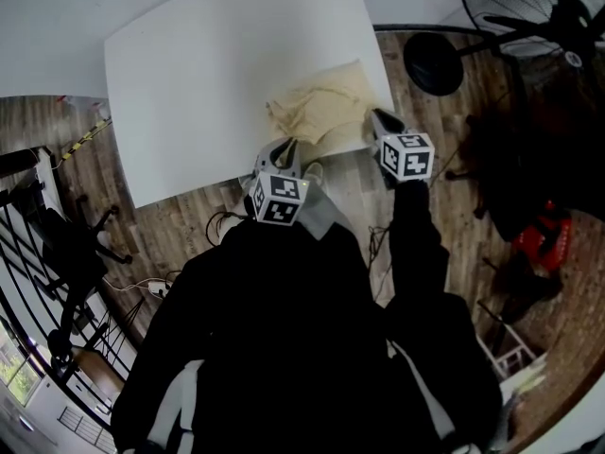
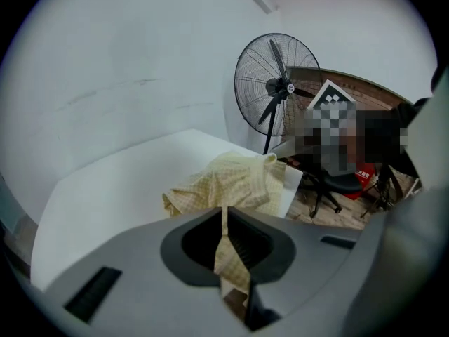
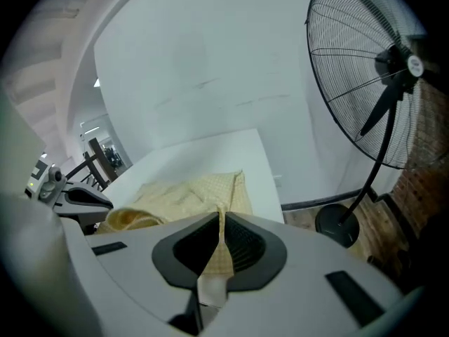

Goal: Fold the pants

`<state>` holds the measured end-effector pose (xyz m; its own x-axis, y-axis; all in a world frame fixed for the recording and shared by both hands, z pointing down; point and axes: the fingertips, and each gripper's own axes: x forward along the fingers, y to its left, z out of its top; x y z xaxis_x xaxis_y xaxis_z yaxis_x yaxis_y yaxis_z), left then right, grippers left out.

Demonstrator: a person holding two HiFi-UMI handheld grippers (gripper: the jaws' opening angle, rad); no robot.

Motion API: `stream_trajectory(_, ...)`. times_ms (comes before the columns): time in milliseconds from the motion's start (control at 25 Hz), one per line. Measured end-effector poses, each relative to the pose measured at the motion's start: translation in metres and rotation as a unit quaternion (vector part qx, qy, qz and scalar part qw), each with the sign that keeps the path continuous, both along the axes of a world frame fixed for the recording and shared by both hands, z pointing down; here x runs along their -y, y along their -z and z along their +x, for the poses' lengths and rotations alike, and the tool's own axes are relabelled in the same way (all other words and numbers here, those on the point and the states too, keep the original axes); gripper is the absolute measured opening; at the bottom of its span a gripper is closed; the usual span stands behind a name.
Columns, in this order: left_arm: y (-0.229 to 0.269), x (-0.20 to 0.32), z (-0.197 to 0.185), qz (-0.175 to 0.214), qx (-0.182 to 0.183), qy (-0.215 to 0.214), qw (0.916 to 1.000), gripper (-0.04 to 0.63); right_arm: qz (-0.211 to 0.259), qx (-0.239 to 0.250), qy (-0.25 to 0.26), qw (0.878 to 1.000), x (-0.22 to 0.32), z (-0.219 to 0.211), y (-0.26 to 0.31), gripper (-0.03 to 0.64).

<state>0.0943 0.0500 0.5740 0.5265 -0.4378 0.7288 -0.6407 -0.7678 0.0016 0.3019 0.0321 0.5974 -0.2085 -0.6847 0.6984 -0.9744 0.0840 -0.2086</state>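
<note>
My left gripper (image 2: 224,223), right gripper (image 3: 220,227) side by side at counter (image 1: 189,93) edge, both fingers pinching pants (image 1: 321,110); pants bunched, reaching away.

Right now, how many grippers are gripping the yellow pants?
2. The left gripper pinches the pants at their near left edge. The right gripper pinches the near right edge, by the table corner.
</note>
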Motion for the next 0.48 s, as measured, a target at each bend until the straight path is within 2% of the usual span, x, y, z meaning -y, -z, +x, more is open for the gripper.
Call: stream_trajectory(480, 0.027, 0.029, -0.004, 0.009, -0.043, 0.014, 0.9989, 0.006, 0.034, 0.012, -0.015, 0.999, 0.018, -0.018, 0.035, 0.006)
